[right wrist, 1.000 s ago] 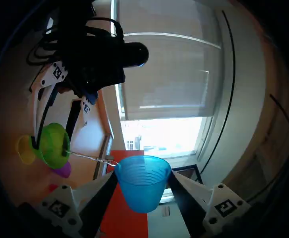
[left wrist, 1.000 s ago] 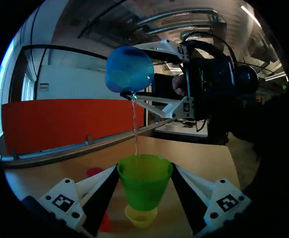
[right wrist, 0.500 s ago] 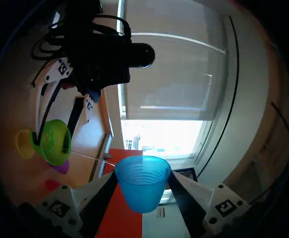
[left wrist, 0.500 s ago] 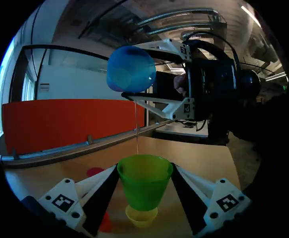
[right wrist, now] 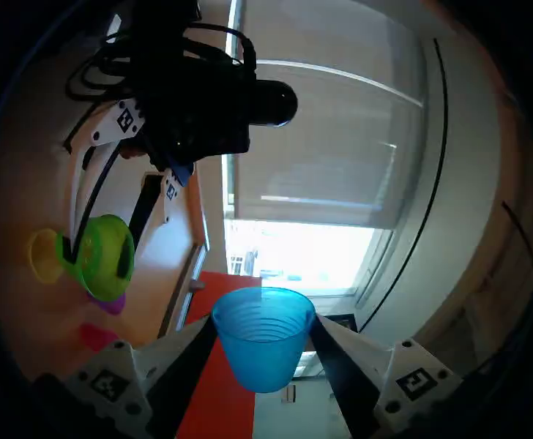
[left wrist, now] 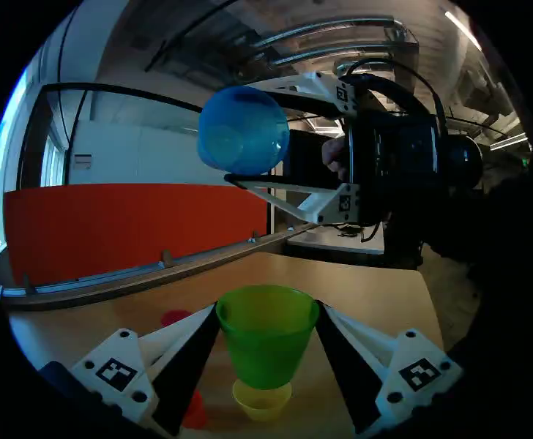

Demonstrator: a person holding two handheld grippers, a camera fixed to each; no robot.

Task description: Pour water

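Observation:
My left gripper is shut on a green cup, held upright just above the wooden table. In the left gripper view the right gripper hangs above it, shut on a blue cup tipped on its side with its mouth turned down and left. No water runs from the blue cup. In the right gripper view the blue cup sits between my right gripper's fingers, and the green cup in the left gripper lies off to the left.
A yellow cup stands on the table under the green cup, with a red cup and a pink-red one to its left. A purple cup shows beside the green one. An orange wall panel runs behind the table.
The thin stream of water from the blue cup into the green cup has stopped. The right gripper has turned the blue cup a little back from its pouring tilt.

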